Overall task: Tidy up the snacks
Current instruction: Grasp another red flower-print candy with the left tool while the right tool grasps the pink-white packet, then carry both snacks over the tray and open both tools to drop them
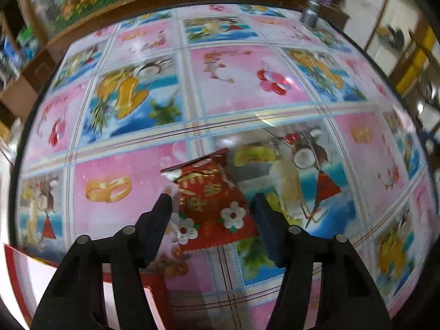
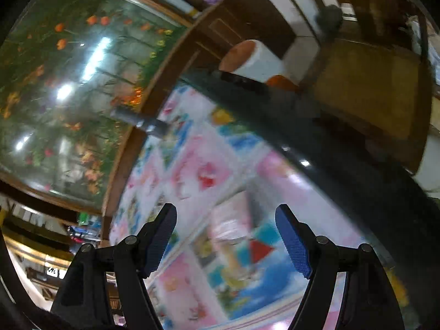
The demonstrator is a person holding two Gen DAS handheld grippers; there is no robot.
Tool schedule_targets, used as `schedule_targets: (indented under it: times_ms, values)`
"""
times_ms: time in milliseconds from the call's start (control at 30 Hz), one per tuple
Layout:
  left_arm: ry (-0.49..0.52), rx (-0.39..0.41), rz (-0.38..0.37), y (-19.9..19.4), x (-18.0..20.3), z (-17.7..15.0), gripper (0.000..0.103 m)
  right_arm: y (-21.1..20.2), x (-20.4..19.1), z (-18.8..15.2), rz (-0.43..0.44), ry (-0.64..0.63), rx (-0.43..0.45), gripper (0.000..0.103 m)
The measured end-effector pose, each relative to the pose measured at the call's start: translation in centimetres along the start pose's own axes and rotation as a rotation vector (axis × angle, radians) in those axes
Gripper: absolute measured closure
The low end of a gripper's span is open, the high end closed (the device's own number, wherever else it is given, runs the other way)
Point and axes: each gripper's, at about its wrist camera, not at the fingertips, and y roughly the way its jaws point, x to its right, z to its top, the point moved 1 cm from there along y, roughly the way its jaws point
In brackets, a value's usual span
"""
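Note:
A red snack packet (image 1: 211, 200) with gold writing and white flowers lies on the round table (image 1: 247, 88) with its pink and blue picture cloth. My left gripper (image 1: 213, 200) is open, its two fingers on either side of the packet, close to its edges but not closed on it. My right gripper (image 2: 227, 217) is open and empty, tilted above the same table (image 2: 198, 165); that view is blurred and shows no snack.
A red and white box (image 1: 33, 272) sits at the table's near left edge. A grey can (image 1: 313, 2) stands at the far right rim, also in the right wrist view (image 2: 143, 121). A flower picture (image 2: 55, 82) leans behind the table. Stools (image 2: 253, 57) stand beyond.

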Motion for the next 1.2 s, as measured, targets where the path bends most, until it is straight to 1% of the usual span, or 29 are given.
schedule_targets:
  times_ms: [67,167,267,400,433,467,500,533,600,633,667,767,800,867,933,1067,1200]
  values:
    - [-0.031,-0.003,0.012,0.1,-0.8,0.1,0.036,0.6,0.3,0.0,-0.035,-0.015,-0.026,0.026]
    - [-0.052,0.0,0.026,0.2,-1.4,0.3,0.033,1.8,-1.0,-0.7,-0.053,-0.065,-0.068,0.026]
    - [-0.053,0.004,0.029,0.4,-1.4,0.4,0.032,2.8,-2.2,-1.3,-0.082,-0.109,-0.085,0.026]
    - [-0.036,0.015,0.021,0.5,-1.2,0.6,0.032,4.5,-2.6,-2.4,-0.104,-0.128,-0.104,0.028]
    - [-0.032,0.018,0.02,0.6,-1.1,0.6,0.032,4.7,-3.1,-2.5,-0.12,-0.16,-0.08,0.033]
    - [-0.029,0.02,0.019,0.6,-1.1,0.7,0.032,4.9,-3.5,-2.7,-0.141,-0.184,-0.073,0.046]
    - [-0.027,0.023,0.017,0.6,-1.0,0.7,0.032,5.4,-3.9,-3.0,-0.16,-0.206,-0.069,0.054]
    - [-0.026,0.026,0.017,0.6,-1.0,0.7,0.033,5.8,-4.4,-3.4,-0.185,-0.242,-0.062,0.068]
    - [-0.014,0.037,0.015,0.6,-0.6,0.7,0.035,6.2,-5.3,-3.9,-0.22,-0.306,-0.056,0.07]
    - [-0.004,0.044,0.013,0.6,-0.4,0.7,0.037,6.5,-5.9,-4.4,-0.228,-0.34,-0.066,0.074]
    - [0.014,0.051,0.009,0.5,0.0,0.6,0.041,6.9,-6.2,-4.7,-0.224,-0.356,-0.075,0.077]
    - [0.048,0.054,-0.001,0.4,0.9,0.7,0.052,7.9,-7.9,-6.2,-0.239,-0.455,-0.105,0.081]
    - [0.058,0.054,-0.006,0.4,1.2,0.8,0.056,8.3,-8.6,-6.8,-0.249,-0.491,-0.109,0.081]
    - [0.087,0.057,-0.011,0.3,2.0,0.8,0.062,8.9,-9.6,-8.0,-0.232,-0.549,-0.135,0.082]
    - [0.111,0.062,-0.017,0.2,2.8,0.7,0.065,9.4,-10.5,-9.2,-0.174,-0.575,-0.185,0.082]
    - [0.165,0.072,-0.043,-0.1,4.9,0.0,0.066,10.1,-11.7,-11.3,-0.056,-0.598,-0.292,0.082]
    - [0.207,0.076,-0.067,-0.7,7.3,-1.4,0.067,10.7,-12.9,-13.2,-0.003,-0.64,-0.354,0.082]
